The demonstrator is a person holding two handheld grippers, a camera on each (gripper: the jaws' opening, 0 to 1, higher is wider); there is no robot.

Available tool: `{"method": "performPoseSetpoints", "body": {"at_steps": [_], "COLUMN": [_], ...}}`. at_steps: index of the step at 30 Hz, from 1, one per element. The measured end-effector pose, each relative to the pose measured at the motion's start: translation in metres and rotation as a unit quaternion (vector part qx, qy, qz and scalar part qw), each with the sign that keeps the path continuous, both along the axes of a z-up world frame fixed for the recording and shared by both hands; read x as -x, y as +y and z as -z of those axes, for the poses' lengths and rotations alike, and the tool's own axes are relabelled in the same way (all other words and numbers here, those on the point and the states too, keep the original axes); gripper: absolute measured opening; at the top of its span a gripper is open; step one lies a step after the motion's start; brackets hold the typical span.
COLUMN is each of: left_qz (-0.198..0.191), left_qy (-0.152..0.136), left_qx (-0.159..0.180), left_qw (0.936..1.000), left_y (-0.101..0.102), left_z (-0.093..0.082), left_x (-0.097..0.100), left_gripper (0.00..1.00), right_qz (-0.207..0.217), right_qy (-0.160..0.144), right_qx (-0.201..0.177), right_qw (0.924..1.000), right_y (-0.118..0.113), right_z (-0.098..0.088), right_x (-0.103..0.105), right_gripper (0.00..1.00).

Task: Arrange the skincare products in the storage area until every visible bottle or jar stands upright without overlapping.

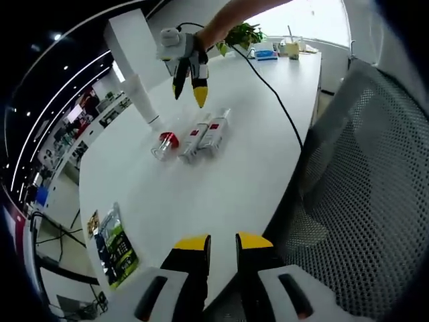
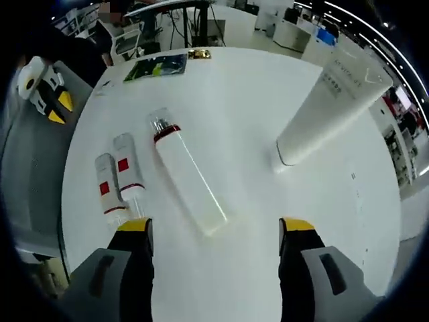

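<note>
White table point(image 2: 268, 94); upright white tube point(image 2: 328, 100) standing cap-down; white bottle point(image 2: 188, 178) lying between my wide-open, empty right claw point(image 2: 214, 231); two small tubes point(image 2: 119, 178) lying beside it; my left claw point(image 1: 221, 243) nearly closed, empty

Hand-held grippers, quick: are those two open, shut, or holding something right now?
Left hand-held gripper: jaws slightly apart, holding nothing, back at the table edge.
Right hand-held gripper: jaws wide open, empty, above the lying white bottle.
</note>
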State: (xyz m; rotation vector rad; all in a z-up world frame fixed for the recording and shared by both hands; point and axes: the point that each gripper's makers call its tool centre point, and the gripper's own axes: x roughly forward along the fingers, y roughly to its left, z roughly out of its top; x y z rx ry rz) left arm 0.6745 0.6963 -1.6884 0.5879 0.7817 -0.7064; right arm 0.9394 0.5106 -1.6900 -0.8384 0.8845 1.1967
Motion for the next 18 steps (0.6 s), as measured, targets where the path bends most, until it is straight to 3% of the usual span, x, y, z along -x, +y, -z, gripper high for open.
{"method": "performPoseSetpoints", "body": {"at_steps": [9, 18], "left_qz": [0.0, -0.004], "left_qy": [0.002, 0.001], "left_qx": [-0.001, -0.001], "left_qw": [1.0, 1.0], "left_y": [0.001, 0.002], "left_z": [0.0, 0.001], "left_x": [0.0, -0.001], "left_gripper": [0.16, 0.15], "right_qz": [-0.039, -0.046], "right_qy": [0.009, 0.017], "right_qx": [0.021, 0.027], "right_qw": [0.999, 0.9984], "right_y": [0.01, 0.008], "right_z": [0.012, 0.014], "right_x": [0.006, 0.009], "right_gripper": [0.65, 0.62]}}
